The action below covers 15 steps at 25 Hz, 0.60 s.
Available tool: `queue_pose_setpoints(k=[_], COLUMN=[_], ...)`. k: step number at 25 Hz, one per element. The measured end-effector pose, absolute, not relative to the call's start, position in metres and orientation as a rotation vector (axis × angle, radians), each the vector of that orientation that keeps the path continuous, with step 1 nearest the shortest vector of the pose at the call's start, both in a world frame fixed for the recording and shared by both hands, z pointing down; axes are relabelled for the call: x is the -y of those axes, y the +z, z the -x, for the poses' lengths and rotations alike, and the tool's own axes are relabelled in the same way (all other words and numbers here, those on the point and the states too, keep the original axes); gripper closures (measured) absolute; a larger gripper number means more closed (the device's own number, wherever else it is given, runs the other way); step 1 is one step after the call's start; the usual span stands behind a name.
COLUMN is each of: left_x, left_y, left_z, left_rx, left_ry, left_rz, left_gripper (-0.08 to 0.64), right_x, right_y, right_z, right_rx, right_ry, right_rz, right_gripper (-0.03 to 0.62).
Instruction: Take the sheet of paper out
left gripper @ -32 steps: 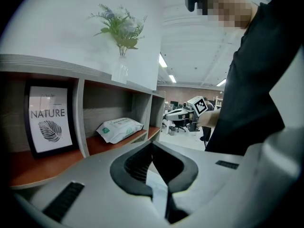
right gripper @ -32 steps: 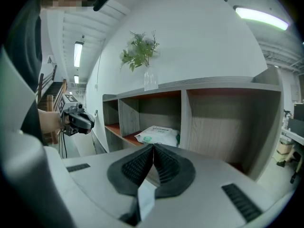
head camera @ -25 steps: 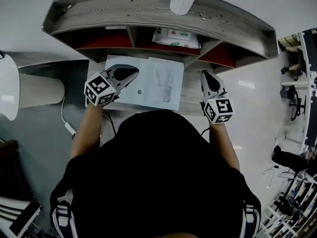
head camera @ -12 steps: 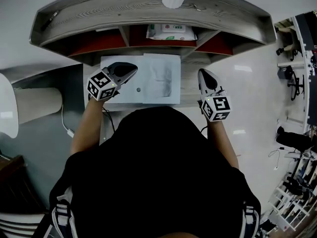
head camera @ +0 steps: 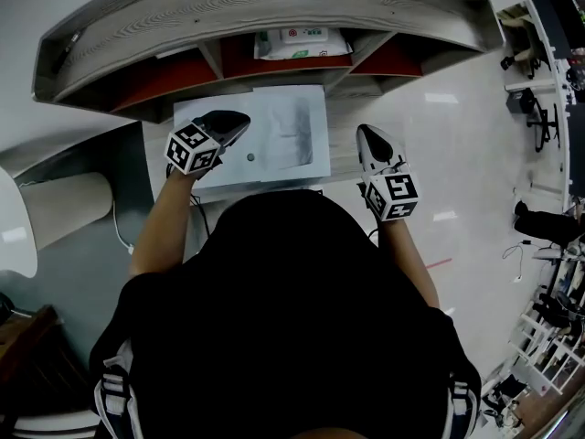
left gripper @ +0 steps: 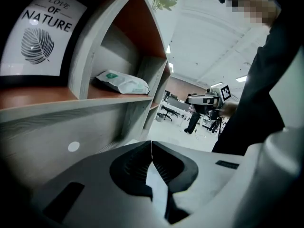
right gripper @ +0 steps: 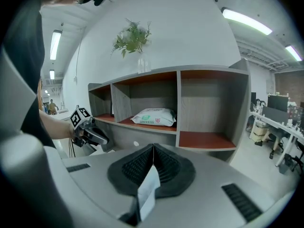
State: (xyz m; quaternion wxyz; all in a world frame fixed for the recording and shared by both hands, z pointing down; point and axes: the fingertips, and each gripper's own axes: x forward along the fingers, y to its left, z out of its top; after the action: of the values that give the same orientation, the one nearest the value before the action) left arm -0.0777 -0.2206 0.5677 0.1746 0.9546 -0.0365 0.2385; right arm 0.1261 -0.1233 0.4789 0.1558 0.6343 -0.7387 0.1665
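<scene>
Both sets of jaws are pressed together, empty; left gripper (head camera: 236,119) hangs over the desk's (head camera: 344,115) left part; right gripper (head camera: 364,133) sits near its right edge; sheet of paper (head camera: 294,133) lies flat mid-desk between them, below the shelf (head camera: 274,7).

I am working in what looks like an open-plan office. Long light strips (right gripper: 247,20) are running across the high ceiling, and a glossy pale floor (head camera: 457,126) is stretching away to rows of desks (right gripper: 278,120) and office chairs (head camera: 541,219) behind me. In front of me a wood-grain cubby shelf (right gripper: 179,103) is carrying display pieces: a framed leaf print (left gripper: 40,34), a vase of green sprigs (right gripper: 141,61) and a pack of wipes (right gripper: 154,117).
</scene>
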Motion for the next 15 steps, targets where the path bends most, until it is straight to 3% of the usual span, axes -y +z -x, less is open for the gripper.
queue_pose_setpoints(k=[15], left_x=[0.213], left_y=[0.644], left_z=[0.069], left_rx=[0.062], left_ry=[0.762], left_rz=[-2.547], left_gripper=[0.538], right_x=[0.074], right_y=[0.505], right_z=[-0.140], right_rx=[1.987], right_ry=[0.571], right_rz=[-1.892], right_gripper=[0.578])
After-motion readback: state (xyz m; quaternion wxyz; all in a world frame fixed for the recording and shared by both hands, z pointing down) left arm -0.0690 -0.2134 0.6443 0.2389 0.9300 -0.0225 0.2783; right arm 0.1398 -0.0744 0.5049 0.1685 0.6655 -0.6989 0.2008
